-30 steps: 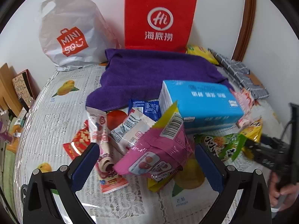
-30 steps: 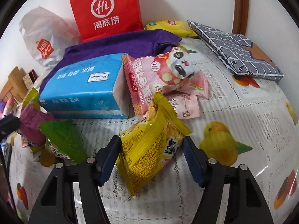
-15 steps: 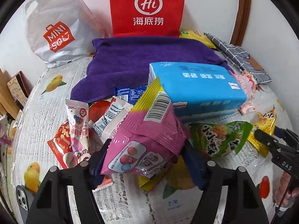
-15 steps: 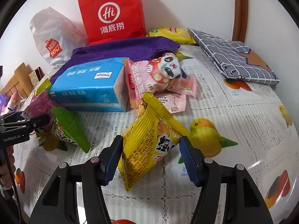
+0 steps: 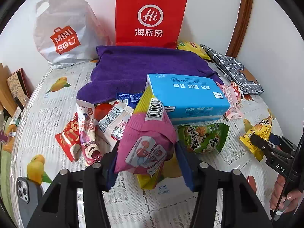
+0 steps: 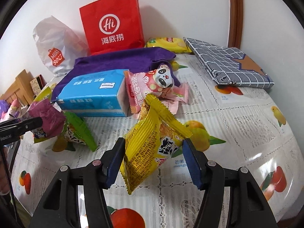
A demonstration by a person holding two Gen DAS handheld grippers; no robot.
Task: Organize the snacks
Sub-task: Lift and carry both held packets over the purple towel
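While the left gripper [image 5: 146, 163] has its blue-padded fingers [image 5: 185, 168] clamped on a pink snack pouch [image 5: 147, 144] with a yellow barcoded top edge, the right gripper [image 6: 153, 163] has its fingers clamped on a yellow snack pack [image 6: 152, 146]; both packets are lifted just above the bench [image 6: 237, 133], which wears a fruit-print cover. Between the two, a green snack bag [image 5: 204, 137] lies on the cover just in front of a blue tissue box [image 5: 187, 96], whose top is shut. Against the box's right end leans a pink panda-print packet [image 6: 150, 84]. To the left of the pink pouch lie a red snack packet [image 5: 68, 135], a pink-and-white stick packet [image 5: 87, 131] and a white sachet [image 5: 115, 121], overlapping one another. Behind them a purple towel [image 5: 148, 66] is spread, partly covering a small blue packet [image 5: 129, 98]. At the wall stand a red paper bag [image 5: 150, 15] and a white plastic shopping bag [image 5: 60, 28]; what either holds cannot be seen. Beside the red bag rest a yellow chip bag [image 6: 168, 44] and a folded grey checked cloth [image 6: 228, 64]. A phone [image 5: 23, 191] lies at the bench's left edge
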